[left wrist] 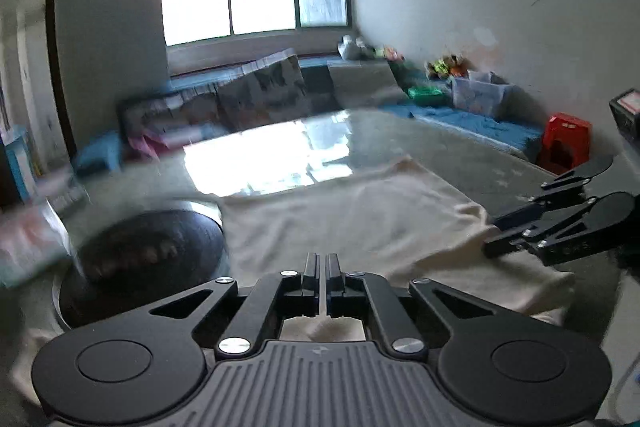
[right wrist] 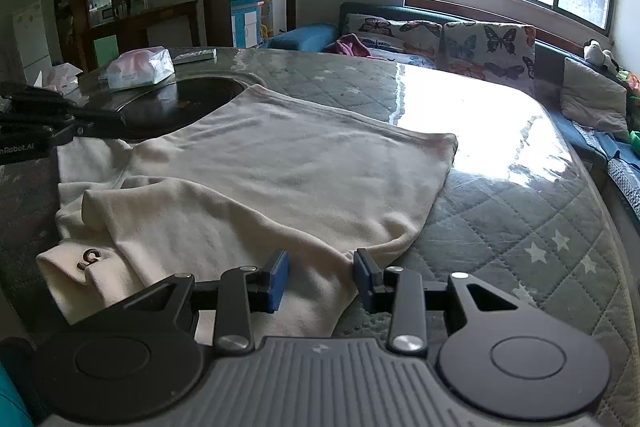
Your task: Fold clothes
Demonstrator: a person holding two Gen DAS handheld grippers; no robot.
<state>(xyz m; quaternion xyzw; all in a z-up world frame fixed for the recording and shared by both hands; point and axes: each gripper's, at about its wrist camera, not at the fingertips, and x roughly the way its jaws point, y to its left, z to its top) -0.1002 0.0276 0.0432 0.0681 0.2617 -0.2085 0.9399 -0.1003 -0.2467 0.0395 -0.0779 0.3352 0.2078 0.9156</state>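
Observation:
A cream shirt (right wrist: 280,167) lies spread on the table, one sleeve folded across its near part. My left gripper (left wrist: 323,263) sits over the shirt's near left edge. Its jaws are shut, with a thin pale strip of fabric between the pads. In the right wrist view the left gripper (right wrist: 116,119) reaches in from the far left, by the shirt's corner. My right gripper (right wrist: 320,277) stands open at the shirt's near right edge. A ridge of fabric lies between its blue pads (right wrist: 278,279) without being pressed. It also shows in the left wrist view as the right gripper (left wrist: 494,235).
A dark round tray (right wrist: 180,99) sits on the table beside the shirt, with a tissue pack (right wrist: 140,67) on its far rim. The table (right wrist: 520,207) has a grey quilted cover under glossy film. Behind are a sofa with butterfly cushions (right wrist: 440,39) and a red stool (left wrist: 564,143).

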